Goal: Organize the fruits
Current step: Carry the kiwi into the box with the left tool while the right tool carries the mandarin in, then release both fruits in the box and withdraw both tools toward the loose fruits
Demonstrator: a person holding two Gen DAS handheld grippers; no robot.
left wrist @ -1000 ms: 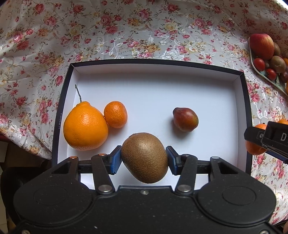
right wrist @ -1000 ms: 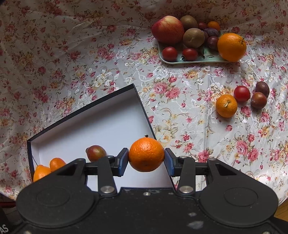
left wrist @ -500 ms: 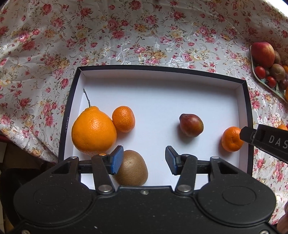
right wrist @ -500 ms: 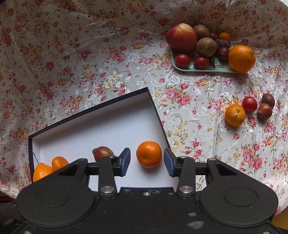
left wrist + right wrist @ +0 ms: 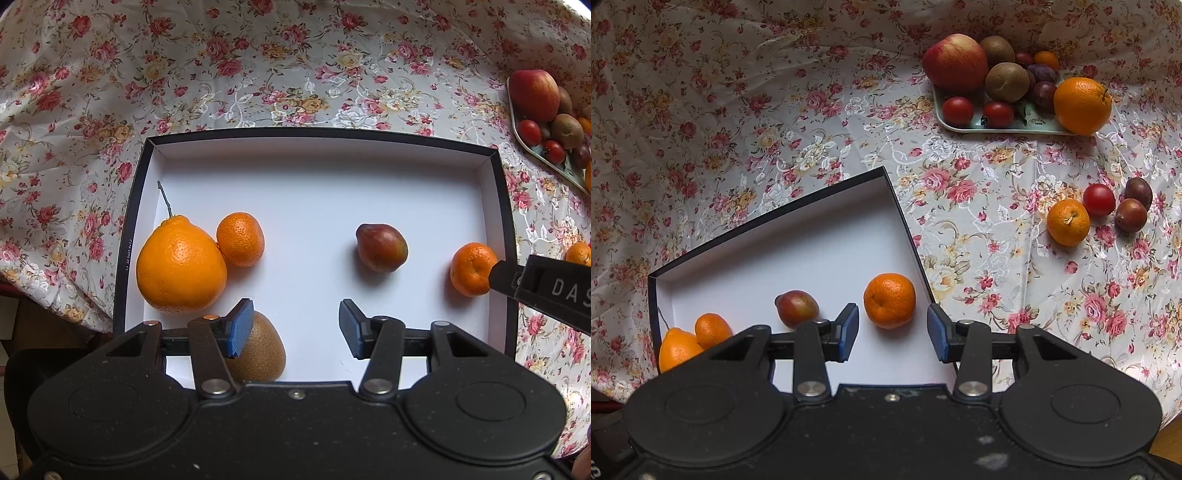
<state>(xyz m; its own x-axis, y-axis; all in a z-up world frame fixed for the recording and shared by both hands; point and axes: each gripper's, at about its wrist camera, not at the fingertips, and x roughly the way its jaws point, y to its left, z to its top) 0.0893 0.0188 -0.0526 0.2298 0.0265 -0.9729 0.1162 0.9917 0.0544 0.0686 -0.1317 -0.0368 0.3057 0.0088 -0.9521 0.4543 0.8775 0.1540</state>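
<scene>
While over box (image 5: 502,236), grippers (image 5: 295,328) agape.

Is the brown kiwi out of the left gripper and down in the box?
Yes. The fuzzy brown kiwi rests on the white floor of the black-rimmed box; the left gripper is open, with only its left pad overlapping the kiwi.

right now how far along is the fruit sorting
Done: five fruits lie in the box: a large orange, two mandarins, a plum and a kiwi. In hand: nothing; the left gripper and right gripper are open. Left: four loose fruits on the cloth and the tray pile.
</scene>
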